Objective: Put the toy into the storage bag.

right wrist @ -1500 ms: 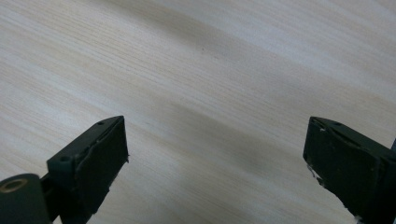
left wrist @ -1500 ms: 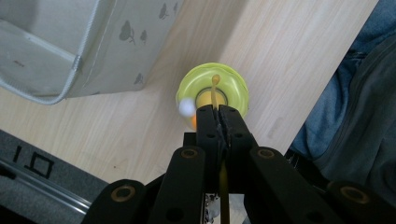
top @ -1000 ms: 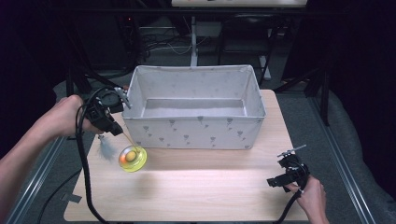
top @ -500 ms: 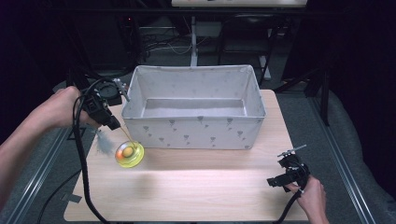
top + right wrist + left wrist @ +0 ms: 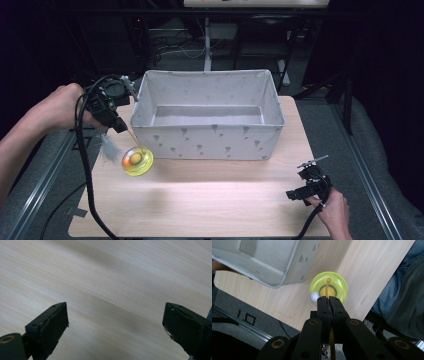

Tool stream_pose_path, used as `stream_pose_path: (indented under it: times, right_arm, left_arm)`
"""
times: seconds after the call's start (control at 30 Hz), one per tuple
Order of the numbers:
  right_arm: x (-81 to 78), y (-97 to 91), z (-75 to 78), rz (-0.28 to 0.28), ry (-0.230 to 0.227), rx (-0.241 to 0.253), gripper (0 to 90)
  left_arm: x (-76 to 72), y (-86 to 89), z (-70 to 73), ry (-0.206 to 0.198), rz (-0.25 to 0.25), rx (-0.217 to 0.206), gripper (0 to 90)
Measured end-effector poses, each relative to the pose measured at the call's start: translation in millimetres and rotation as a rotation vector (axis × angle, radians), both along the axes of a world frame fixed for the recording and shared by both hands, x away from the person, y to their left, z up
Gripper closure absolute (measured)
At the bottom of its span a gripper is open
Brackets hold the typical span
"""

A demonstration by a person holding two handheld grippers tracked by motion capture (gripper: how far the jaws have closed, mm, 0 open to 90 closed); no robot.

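Observation:
A translucent yellow-green disc toy [image 5: 137, 161] with an orange centre hangs on a thin yellow stick [image 5: 132, 139] over the table's left side, close to the box's front left corner. A white feather [image 5: 107, 147] trails beside it. My left gripper [image 5: 120, 127] is shut on the stick's upper end. In the left gripper view the jaws [image 5: 328, 298] meet around the stick [image 5: 327, 286], with the disc [image 5: 339, 287] just beyond them. Whether the disc touches the table I cannot tell. My right gripper [image 5: 292, 195] stands open at the front right, nothing between its jaws [image 5: 115, 322].
A grey fabric box [image 5: 207, 142] with a small printed pattern stands open at the back middle of the wooden table [image 5: 210, 200]. Its corner [image 5: 262, 262] lies close to the toy. The left gripper's black cable [image 5: 87, 170] hangs over the table's left edge.
The left hand has risen and drawn back toward the box's left wall. The disc on the stick has shifted slightly left and away with it. The right hand has kept still.

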State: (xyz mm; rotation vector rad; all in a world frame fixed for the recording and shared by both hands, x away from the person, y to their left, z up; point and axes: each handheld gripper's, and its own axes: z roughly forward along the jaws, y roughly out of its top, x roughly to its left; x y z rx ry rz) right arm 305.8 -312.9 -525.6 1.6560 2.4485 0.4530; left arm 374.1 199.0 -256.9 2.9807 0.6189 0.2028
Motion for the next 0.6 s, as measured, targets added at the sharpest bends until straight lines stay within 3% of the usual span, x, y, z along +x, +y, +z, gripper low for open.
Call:
stream_pose_path:
  times: [0.13,0.33,0.6]
  right_arm:
    - [-0.2,0.0,0.0,-0.002,-0.002,0.002,6.1]
    - [0.4,0.7,-2.1,-0.009,0.002,-0.002,6.1]
    - [-1.1,2.1,-1.7,-0.019,-0.015,0.004,5.9]
  left_arm:
    - [0.7,-0.3,6.9,0.005,-0.005,-0.017,88.0]
    - [1.1,-0.1,13.0,0.008,-0.005,-0.006,88.0]
    - [0.3,1.0,28.7,-0.013,-0.007,-0.010,88.1]
